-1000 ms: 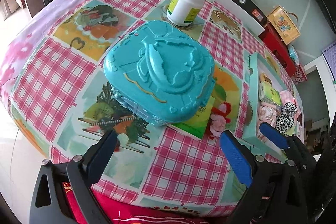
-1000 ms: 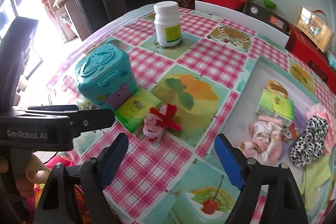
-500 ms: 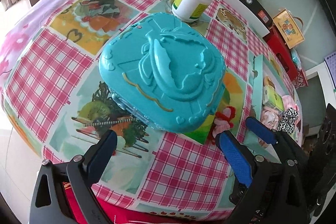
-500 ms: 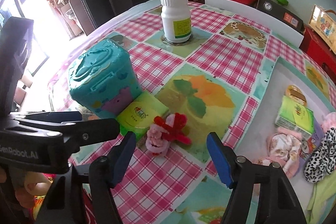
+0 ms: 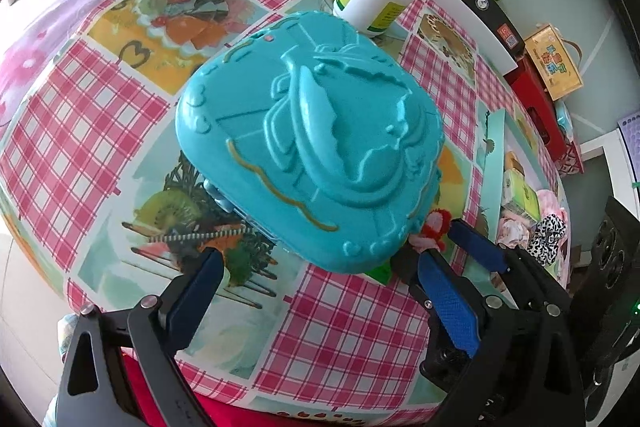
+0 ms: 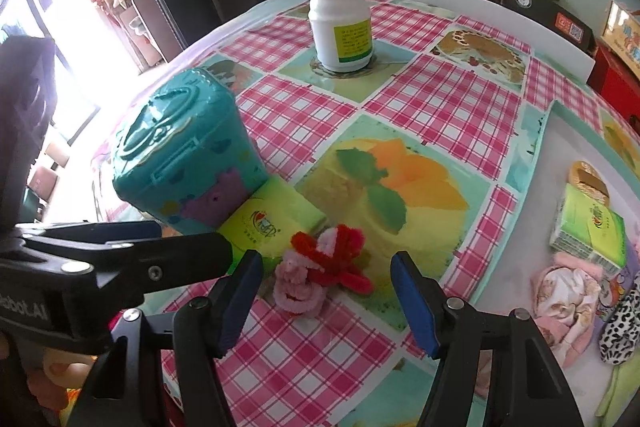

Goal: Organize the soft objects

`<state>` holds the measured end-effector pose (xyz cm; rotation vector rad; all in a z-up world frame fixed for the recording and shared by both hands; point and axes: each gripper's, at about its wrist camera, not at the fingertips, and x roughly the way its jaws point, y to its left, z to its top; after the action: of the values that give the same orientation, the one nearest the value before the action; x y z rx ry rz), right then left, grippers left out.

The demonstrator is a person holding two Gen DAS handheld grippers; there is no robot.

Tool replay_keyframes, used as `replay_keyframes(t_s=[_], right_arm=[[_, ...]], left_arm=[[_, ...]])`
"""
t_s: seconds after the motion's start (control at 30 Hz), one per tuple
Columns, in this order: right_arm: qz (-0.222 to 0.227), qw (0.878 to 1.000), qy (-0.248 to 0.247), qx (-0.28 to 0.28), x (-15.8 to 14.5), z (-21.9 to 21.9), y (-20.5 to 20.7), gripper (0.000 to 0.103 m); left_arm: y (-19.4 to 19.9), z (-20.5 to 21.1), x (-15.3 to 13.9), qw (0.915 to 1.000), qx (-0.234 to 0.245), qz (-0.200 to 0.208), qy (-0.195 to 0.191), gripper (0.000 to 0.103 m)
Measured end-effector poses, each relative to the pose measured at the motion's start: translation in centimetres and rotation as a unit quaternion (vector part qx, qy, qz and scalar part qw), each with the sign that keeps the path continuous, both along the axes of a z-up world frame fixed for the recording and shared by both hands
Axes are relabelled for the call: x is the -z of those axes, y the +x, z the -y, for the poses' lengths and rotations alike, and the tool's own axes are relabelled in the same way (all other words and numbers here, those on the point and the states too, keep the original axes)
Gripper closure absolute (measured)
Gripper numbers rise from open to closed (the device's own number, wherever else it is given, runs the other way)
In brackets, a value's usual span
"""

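A fuzzy pink-and-red flower (image 6: pixel 320 275) lies on the checked tablecloth in the right wrist view. My right gripper (image 6: pixel 325 261) hangs over it with one blue finger on each side. Its jaws are closing, and the pads do not touch the flower. A green tissue pack (image 6: pixel 276 223) lies just behind the flower, against a teal plastic box (image 6: pixel 180 155). In the left wrist view my left gripper (image 5: pixel 318 261) stands open at the near side of the teal box (image 5: pixel 312 147), not touching it. The flower (image 5: pixel 434 227) peeks out beside the box there.
A white bottle (image 6: pixel 340 23) stands behind the box. At the right, a white tray with a teal rim (image 6: pixel 552 147) holds a green tissue pack (image 6: pixel 588 227), pink cloth (image 6: pixel 560 291) and a leopard-print piece (image 6: pixel 624 315). Red boxes line the far table edge.
The right gripper has come down and forward over the flower, and its fingers have drawn closer together. In the left wrist view the teal box looms somewhat nearer.
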<state>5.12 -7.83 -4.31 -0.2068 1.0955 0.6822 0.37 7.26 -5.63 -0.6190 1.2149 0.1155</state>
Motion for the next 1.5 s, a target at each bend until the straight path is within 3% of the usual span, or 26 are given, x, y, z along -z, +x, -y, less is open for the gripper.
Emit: replay_keyframes(t_s=[0.17, 0.3, 0.43, 0.97, 1.43, 1.5], right_arm=[[-0.01, 1.0, 0.017, -0.002, 0.2, 0.0, 0.2, 0.041], [-0.015, 0.999, 0.031, -0.004, 0.2, 0.1, 0.0, 0.054], [-0.019, 0.999, 0.036, 0.001, 0.1, 0.3, 0.0, 0.062], [-0.03, 0.998, 0.049, 0.019, -0.5, 1.9, -1.6, 0.067], [0.014, 0.993, 0.082, 0.087, -4.3, 6.5, -2.2, 0.067], [0.022, 0.991, 0.089, 0.094, -5.0, 7.2, -2.2, 0.067]], left_arm=[[-0.1, -0.3, 0.0, 1.0, -0.002, 0.0, -0.002, 0.005], [-0.2, -0.4, -0.1, 1.0, 0.0, 0.0, -0.003, 0.005], [0.0, -0.3, 0.0, 1.0, 0.001, -0.001, -0.005, 0.005], [0.1, 0.8, -0.2, 0.9999, 0.009, -0.007, -0.007, 0.005], [0.2, 1.5, -1.0, 0.9998, 0.016, -0.005, 0.008, 0.005], [0.4, 1.6, -1.1, 0.9999, 0.013, -0.004, 0.007, 0.01]])
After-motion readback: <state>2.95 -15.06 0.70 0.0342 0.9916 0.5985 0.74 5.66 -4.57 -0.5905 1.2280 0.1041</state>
